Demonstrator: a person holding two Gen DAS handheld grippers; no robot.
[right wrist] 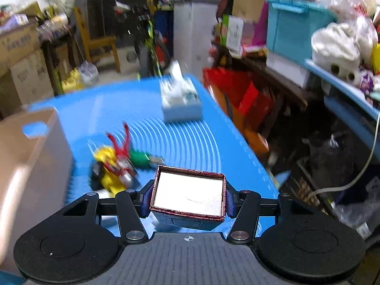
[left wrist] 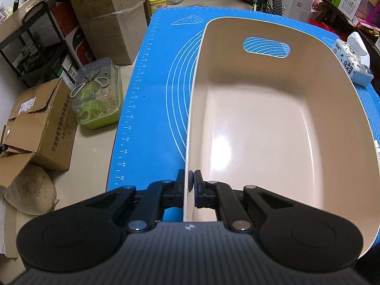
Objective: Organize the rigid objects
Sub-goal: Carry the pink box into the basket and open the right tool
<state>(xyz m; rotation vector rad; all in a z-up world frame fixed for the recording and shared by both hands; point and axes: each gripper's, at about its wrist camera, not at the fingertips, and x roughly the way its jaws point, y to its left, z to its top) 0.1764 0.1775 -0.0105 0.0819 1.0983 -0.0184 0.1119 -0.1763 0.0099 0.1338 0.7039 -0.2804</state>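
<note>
- While the left gripper [left wrist: 191,185] sits low centre in its own view, its jaws are together on the near wall of the beige bin [left wrist: 273,123], one pad inside and one outside; that pinch should stay firm so the bin cannot slide on the blue mat [left wrist: 147,99].
- Low centre of the right wrist view, the right gripper [right wrist: 188,200] is clamped on a small open box [right wrist: 188,196] with a dark red rim and a pale lining, a blue pad pressing each side wall.
- My guess is the step in hand is carrying that box over to the bin, which shows at the left edge of the right view; the bin looks empty, so any spot on its floor will do.
- To do it well, I would keep the box level with its mouth up, clear the bin's rim with room to spare, and lower it close to the floor before letting go.
- Squeeze gently, since thin walls like these may buckle, I'd judge.
- Left of the box, a yellow and red toy [right wrist: 114,166] and a green piece [right wrist: 139,158] lie on the mat, blurred; the swing should pass above them.
- Upper centre, a tissue pack [right wrist: 180,102] stands well apart and out of the path.
</note>
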